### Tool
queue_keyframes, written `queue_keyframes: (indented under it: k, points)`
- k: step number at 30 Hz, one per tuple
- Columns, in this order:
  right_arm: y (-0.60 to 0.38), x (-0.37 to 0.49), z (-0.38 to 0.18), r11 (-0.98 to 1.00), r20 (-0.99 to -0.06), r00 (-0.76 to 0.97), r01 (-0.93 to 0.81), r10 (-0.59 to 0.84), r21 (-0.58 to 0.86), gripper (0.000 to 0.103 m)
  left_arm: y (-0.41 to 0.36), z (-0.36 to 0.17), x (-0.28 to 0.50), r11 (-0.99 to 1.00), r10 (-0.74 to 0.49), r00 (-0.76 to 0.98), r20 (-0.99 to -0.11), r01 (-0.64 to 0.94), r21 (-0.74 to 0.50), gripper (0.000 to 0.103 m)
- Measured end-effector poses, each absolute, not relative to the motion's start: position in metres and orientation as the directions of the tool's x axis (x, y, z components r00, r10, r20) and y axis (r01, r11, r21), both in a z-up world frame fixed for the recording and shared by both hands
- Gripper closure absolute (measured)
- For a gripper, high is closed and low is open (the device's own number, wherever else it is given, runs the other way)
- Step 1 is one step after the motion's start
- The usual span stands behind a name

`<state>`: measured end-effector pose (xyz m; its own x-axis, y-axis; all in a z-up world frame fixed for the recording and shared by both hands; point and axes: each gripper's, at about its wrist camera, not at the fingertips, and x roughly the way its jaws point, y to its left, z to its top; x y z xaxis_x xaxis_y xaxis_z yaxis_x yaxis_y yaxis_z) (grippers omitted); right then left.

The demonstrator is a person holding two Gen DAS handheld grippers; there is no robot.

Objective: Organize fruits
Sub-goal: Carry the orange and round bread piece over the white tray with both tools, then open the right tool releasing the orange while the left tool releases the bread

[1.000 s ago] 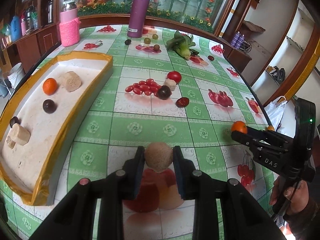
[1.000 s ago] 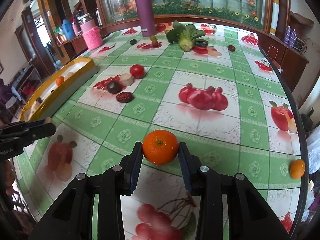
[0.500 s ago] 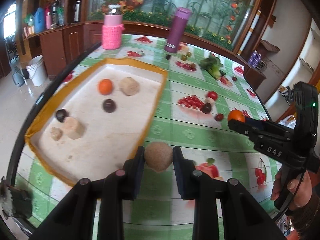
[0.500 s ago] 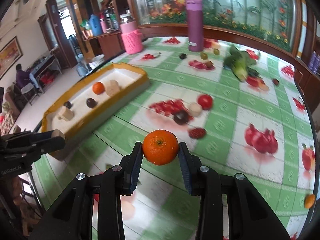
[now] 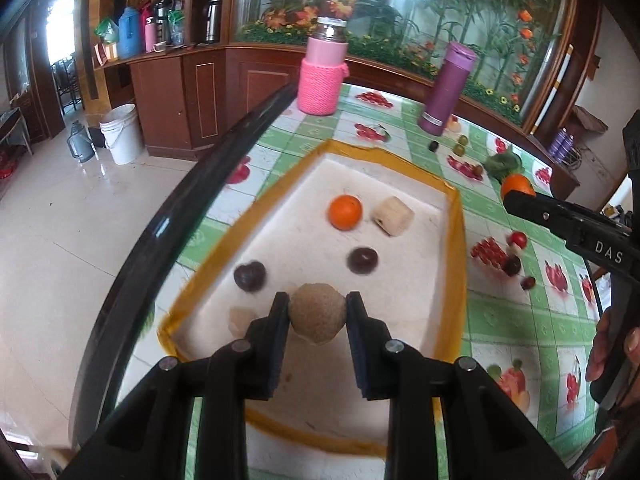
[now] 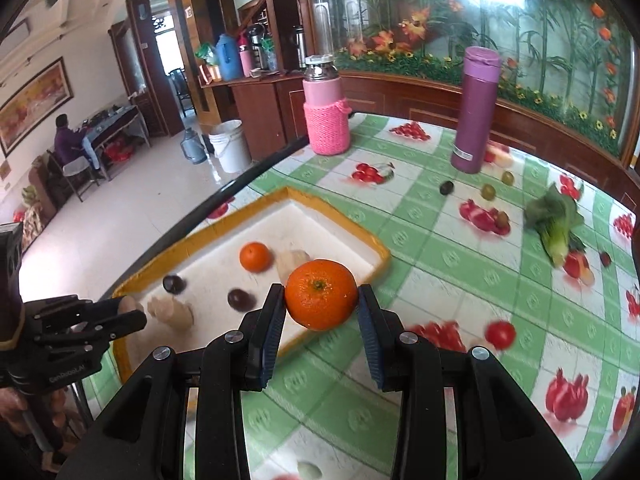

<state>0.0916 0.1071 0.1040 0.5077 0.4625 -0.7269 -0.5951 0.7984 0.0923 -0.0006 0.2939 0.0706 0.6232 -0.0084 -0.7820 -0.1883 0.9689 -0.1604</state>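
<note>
Green fruit-print table (image 6: 440, 280), yellow-rimmed tray (image 5: 454, 240) far left: your left gripper (image 5: 318, 312) clamps brown round fruit (image 5: 317, 313) over tray; your right gripper (image 6: 321, 298) grips orange (image 6: 321, 294) near tray's right edge

I hold the left gripper (image 5: 318, 316) above the near end of the tray (image 5: 454, 236), a round fruit (image 5: 317, 312) between its fingers (image 5: 280, 320). In the tray lie a mandarin (image 5: 345, 212) with a cut block (image 5: 393, 215) to its right, and nearer to me two plums (image 5: 362, 260). The tray sits on the surface (image 6: 460, 272) along its left edge. The right gripper (image 6: 322, 308), to the tray's right, carries a second mandarin (image 6: 321, 294). Two flasks (image 6: 476, 108) stand at the far end; a leafy vegetable (image 6: 556, 228) lies far right.
</note>
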Motion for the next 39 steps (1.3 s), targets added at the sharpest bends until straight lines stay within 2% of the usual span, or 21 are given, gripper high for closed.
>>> queue_keyframes:
  k: [12,25,39]
  points:
    - [0.147,0.15,0.063,0.819,-0.785,0.474,-0.569,0.399,0.072,0.068,0.316,0.047,0.057,0.965,-0.004,0.573,-0.819,-0.213,-0.154,0.072]
    - [0.163,0.179,0.031,0.809,-0.821,0.407,-0.578,0.4,0.107,0.068,0.326,0.024,0.086,0.964,-0.002,0.512,-0.859,-0.229,-0.138,0.072]
    - [0.168,0.189,0.015,0.804,-0.842,0.385,-0.587,0.379,0.093,0.068,0.313,0.017,0.099,0.981,0.087,0.472,-0.877,-0.194,-0.007,0.072]
